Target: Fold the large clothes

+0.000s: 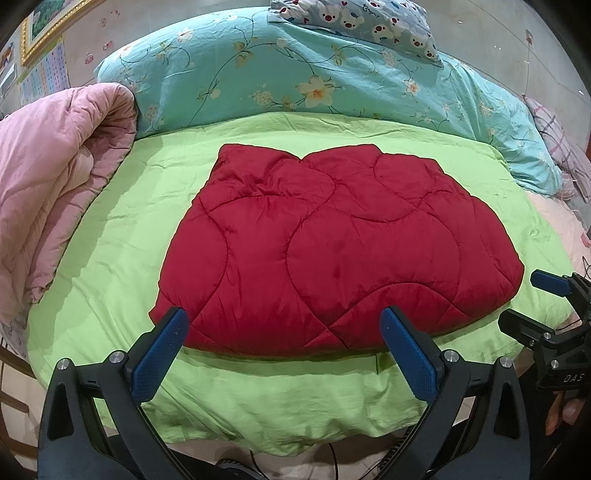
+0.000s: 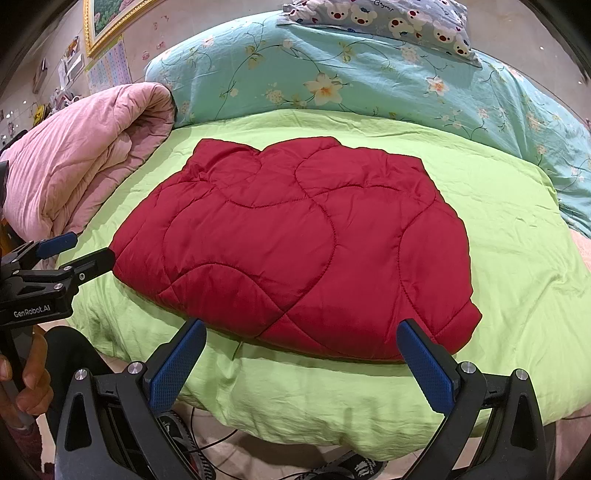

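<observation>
A red quilted garment (image 1: 332, 251) lies folded into a compact block on the green sheet (image 1: 110, 258); it also shows in the right wrist view (image 2: 295, 251). My left gripper (image 1: 284, 325) is open and empty, held just above the garment's near edge. My right gripper (image 2: 303, 332) is open and empty at the near edge too, toward its right corner. The right gripper also shows at the right of the left wrist view (image 1: 532, 299), and the left gripper at the left of the right wrist view (image 2: 88, 247).
A pink quilt (image 1: 55, 177) is bunched at the left. A turquoise floral duvet (image 1: 295, 74) and a bear-print pillow (image 1: 369, 22) lie at the back. A checked pillow (image 1: 557, 140) is at the far right. The bed's front edge (image 1: 295, 424) drops to the floor.
</observation>
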Tool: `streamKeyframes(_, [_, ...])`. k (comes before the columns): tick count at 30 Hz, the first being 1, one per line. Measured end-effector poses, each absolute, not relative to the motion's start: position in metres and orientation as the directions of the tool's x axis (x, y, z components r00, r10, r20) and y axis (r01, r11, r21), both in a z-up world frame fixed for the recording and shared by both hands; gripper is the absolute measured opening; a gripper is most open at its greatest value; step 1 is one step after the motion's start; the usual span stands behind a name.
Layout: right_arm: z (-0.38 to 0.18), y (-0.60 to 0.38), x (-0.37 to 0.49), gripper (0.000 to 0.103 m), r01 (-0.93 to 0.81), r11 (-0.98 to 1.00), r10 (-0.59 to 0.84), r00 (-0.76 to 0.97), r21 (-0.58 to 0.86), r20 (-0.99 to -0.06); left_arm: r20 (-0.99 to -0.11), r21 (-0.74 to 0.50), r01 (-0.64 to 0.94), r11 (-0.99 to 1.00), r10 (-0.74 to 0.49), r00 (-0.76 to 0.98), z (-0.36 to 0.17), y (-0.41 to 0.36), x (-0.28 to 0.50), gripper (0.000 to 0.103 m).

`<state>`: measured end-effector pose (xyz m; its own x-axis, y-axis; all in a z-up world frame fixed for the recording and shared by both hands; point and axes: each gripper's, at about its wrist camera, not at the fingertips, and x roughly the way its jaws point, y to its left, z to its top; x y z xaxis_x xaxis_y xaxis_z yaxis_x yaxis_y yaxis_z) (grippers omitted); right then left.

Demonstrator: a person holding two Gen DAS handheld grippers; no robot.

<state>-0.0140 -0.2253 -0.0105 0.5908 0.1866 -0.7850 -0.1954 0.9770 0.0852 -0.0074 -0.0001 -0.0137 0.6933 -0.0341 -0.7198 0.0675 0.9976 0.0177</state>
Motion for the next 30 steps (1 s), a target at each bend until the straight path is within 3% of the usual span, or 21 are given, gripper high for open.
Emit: streamKeyframes(30, [-0.0075, -0.2272, -0.0149, 0.103, -0.186, 0.979, 0.179, 0.595, 0.083, -0.783, -0.709, 0.039, 0.087, 0.995, -0.033, 0.704, -0.0097, 0.0005, -0.0029, 0.103])
